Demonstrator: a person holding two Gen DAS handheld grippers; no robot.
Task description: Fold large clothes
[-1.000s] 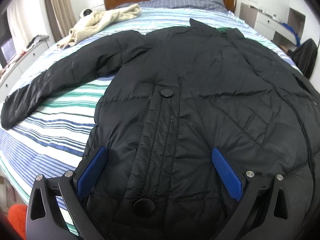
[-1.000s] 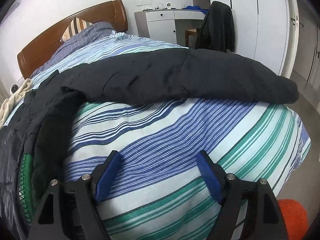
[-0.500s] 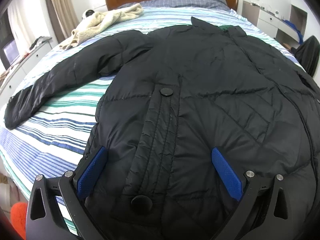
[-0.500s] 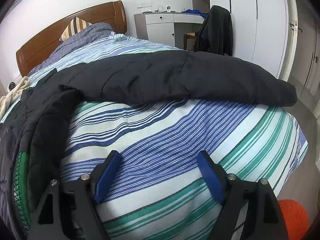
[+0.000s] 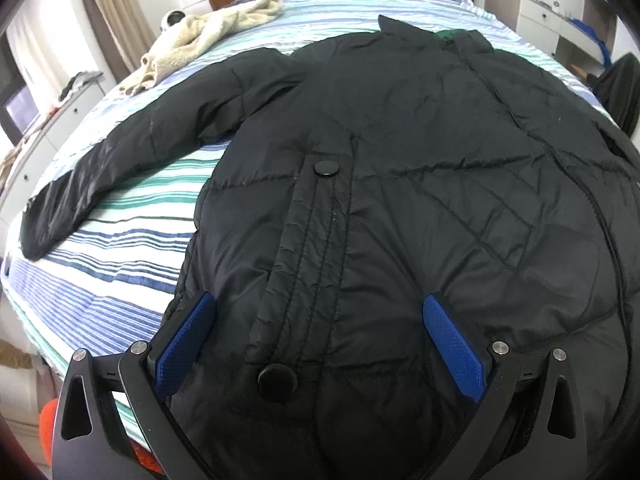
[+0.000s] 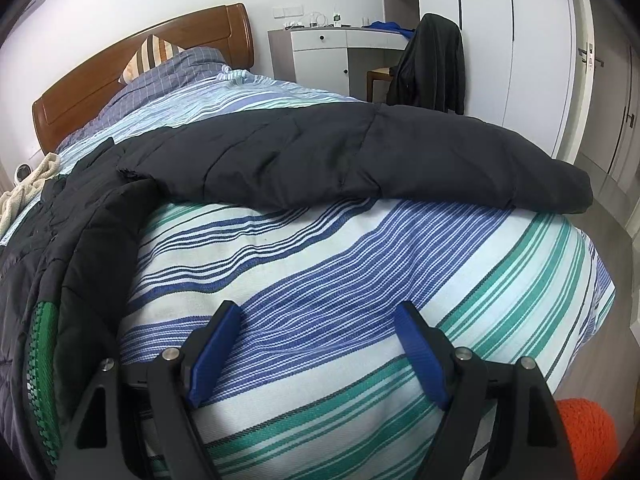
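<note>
Spread wide and empty, the left gripper hangs over the hem of the black jacket lying flat on the striped bed, while the right gripper, equally spread, faces bare sheet with the jacket's sleeve at twelve o'clock.

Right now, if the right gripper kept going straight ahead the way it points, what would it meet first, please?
Probably the striped bedcover directly ahead of the open right gripper; the black jacket's sleeve lies further along that line. Depth is hard to judge here.
</note>
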